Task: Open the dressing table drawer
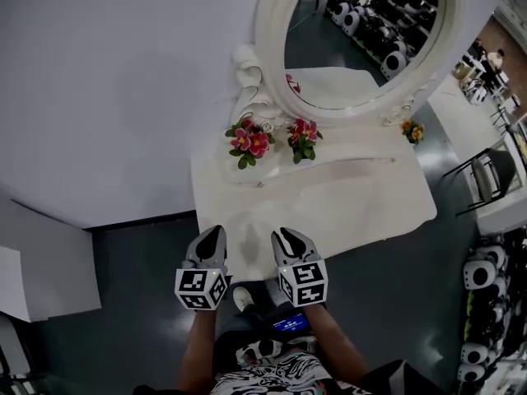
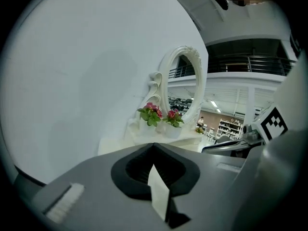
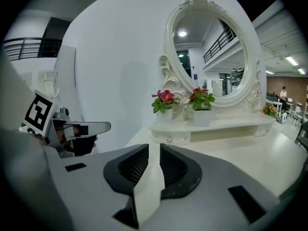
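- Approach is the step in hand: both grippers hover over the near edge of the table (image 1: 370, 196), and the drawer is not yet touched.
- Drawer (image 3: 179, 138) sits closed in the low shelf under the flowers (image 3: 164, 99), at 12 o'clock from the grippers and well apart from them.
- Left gripper (image 2: 153, 146) has its jaws together, with nothing in them.
- Right gripper (image 3: 154, 150) has a narrow gap between its jaws and is also empty.
- Next move, in my judgement: bring the right gripper to the knob (image 3: 169, 139), close on it, and pull toward 6 o'clock.

Small white round-knobbed drawer (image 3: 168, 139), closed, at dressing table's (image 1: 329, 208) back left.
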Available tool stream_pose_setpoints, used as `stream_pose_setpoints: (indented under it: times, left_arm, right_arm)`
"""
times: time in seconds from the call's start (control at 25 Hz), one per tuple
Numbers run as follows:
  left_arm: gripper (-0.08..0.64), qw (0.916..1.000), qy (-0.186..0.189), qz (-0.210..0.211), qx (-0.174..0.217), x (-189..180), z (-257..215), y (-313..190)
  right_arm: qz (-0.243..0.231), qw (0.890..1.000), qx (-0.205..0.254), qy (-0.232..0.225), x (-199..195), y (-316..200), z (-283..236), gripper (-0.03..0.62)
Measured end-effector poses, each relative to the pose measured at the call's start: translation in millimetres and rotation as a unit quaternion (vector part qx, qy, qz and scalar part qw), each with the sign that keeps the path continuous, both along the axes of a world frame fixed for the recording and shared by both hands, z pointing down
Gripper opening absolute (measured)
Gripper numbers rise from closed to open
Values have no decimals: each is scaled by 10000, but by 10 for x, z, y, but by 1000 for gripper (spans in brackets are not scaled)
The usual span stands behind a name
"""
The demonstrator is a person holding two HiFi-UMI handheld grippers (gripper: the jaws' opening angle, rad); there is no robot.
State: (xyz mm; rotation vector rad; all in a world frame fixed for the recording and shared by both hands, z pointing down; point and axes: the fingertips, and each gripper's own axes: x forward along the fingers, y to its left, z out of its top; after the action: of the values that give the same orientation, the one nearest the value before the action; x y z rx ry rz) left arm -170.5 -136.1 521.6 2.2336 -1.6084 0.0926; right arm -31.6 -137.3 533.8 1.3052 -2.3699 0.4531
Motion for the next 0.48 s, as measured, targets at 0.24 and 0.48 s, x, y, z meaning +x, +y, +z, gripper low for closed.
stream_pose_setpoints:
  times: [0.24,0.48]
  left_arm:
    - [2,9999,68,86,-100,-81,136,-409]
    - [2,9994,42,238,-250,-9,325,-709]
  right_arm:
    - [153,9998,-58,76,-100,-369,96,80]
    - [211,9995,-215,113,-157,-656,306,92]
